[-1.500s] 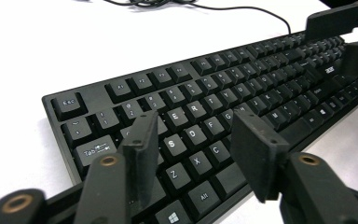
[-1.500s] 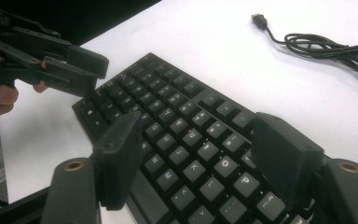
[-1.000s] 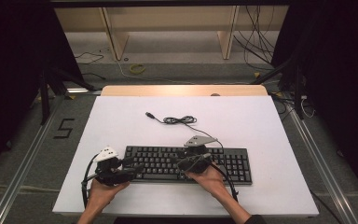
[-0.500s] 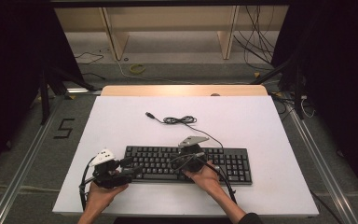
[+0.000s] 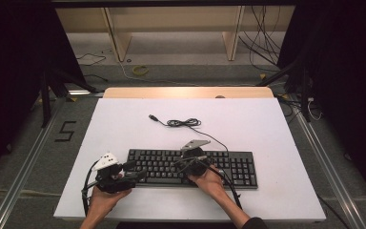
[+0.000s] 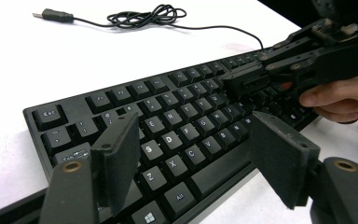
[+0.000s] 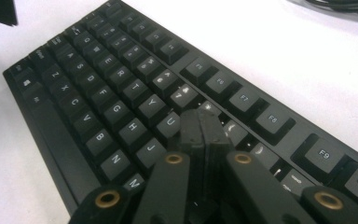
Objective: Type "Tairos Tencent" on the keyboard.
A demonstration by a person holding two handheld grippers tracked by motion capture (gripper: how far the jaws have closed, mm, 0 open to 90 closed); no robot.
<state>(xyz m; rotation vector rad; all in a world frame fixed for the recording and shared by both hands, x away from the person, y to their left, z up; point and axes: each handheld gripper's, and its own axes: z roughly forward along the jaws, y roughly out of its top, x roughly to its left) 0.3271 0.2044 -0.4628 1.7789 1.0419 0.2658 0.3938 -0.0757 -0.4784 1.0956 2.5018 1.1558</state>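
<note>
A black keyboard lies on the white table, its cable coiled behind it. My left gripper is at the keyboard's left front corner. Its jaws have just been opening and stand wide over the keys, the pads pressing on nothing. In the left gripper view the left gripper frames the Z, X and C keys. My right gripper hovers over the middle key rows, jaws shut with nothing between them. The right gripper tips sit by the U key of the keyboard. The right gripper also appears far off.
A USB plug ends the cable at mid-table. A wooden strip borders the table's far edge. Beyond it are shelf legs and loose floor cables. Bare white surface stretches behind and to the right of the keyboard.
The right gripper has shifted a little to the left over the keys and its jaws have come together. The left gripper stays in place with its jaws spread slightly wider.
</note>
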